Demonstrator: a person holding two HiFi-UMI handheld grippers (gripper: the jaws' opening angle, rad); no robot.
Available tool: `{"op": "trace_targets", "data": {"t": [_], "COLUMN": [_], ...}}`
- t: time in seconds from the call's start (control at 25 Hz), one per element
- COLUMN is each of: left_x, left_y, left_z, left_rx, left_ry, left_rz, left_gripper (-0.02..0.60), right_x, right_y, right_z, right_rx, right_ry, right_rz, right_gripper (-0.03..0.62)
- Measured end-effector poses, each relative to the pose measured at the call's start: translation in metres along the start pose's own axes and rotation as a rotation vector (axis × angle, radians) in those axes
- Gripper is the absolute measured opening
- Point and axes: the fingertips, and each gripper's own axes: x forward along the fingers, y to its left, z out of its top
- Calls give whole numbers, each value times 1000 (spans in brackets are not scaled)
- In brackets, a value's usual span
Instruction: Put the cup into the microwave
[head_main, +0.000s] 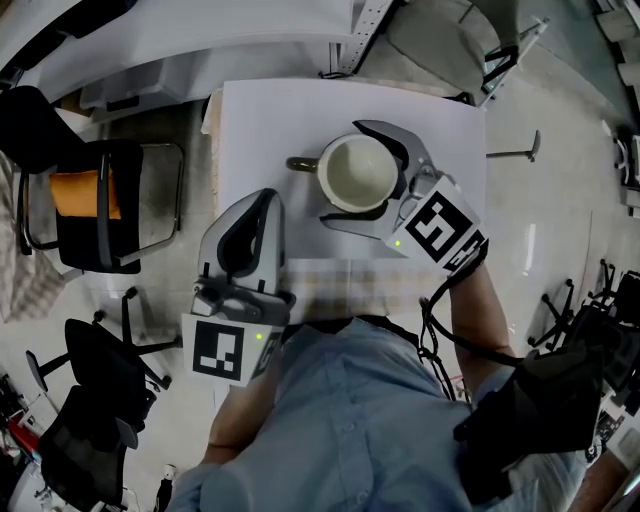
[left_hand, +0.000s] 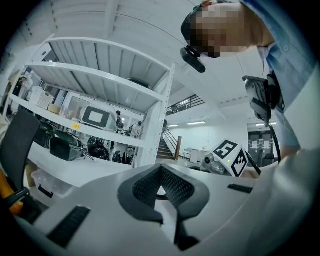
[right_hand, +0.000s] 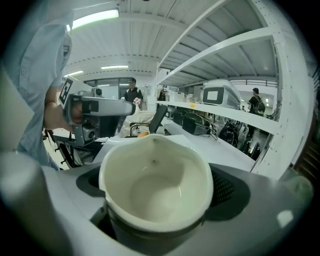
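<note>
A tall white shelf rack (right_hand: 240, 65) rises ahead of the right tongs (head_main: 362, 178) and off to their right. It shows only in the two gripper views. On one of its shelves sits a white appliance (left_hand: 95, 117) with a dark window, and dark pots stand on the level below it.

The white desk (head_main: 260, 120) lies under both tongs; the head view looks straight down on it. A black office chair (head_main: 100, 200) with an orange cushion stands on the floor, out to the left of the left tongs (left_hand: 161, 186).

The person's light blue shirt (head_main: 340, 420) fills the space behind both tongs.

The left tongs are pressed together with nothing in them, level with the right pair and to its left.

The right tongs are pinching the cup (right_hand: 155, 185), one jaw on each side of its dark outer wall. The cup stands upright above the desk, its long axis vertical and its mouth facing up. Its cream inside holds nothing. Its handle (head_main: 300, 163) shows only in the head view, pointing sideways to the left, away from the marker cube (head_main: 435, 228) of the right tongs.
</note>
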Motion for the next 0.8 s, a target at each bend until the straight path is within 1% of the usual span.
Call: {"op": "trace_targets", "data": {"t": [0.12, 0.24, 0.36, 0.48, 0.56, 0.64, 0.8], "left_x": [1, 2, 4, 5, 4, 2, -1], "left_y": [-2, -4, -4, -4, -5, -9, -12], "left_z": [-2, -3, -2, -5, 0, 11, 14], "left_rx": [0, 2, 1, -4, -7, -3, 11], "left_ry": [4, 2, -10, -3, -12, -34, -27], "left_rz": [-11, -23, -28, -32, -31, -31, -26], "left_gripper": [5, 5, 5, 5, 5, 5, 5], "right_x": [-1, -1, 3, 7, 5, 0, -7], "right_y": [4, 7, 8, 11, 13, 14, 10], "right_z": [-8, -15, -19, -21, -17, -10, -5], "right_rx": [13, 2, 0, 15, 15, 4, 7], "right_ry": [23, 54, 84, 70, 59, 61, 51], "right_rz": [-6, -8, 6, 45, 51, 41, -4], "right_gripper": [552, 554, 555, 558, 557, 553, 552]}}
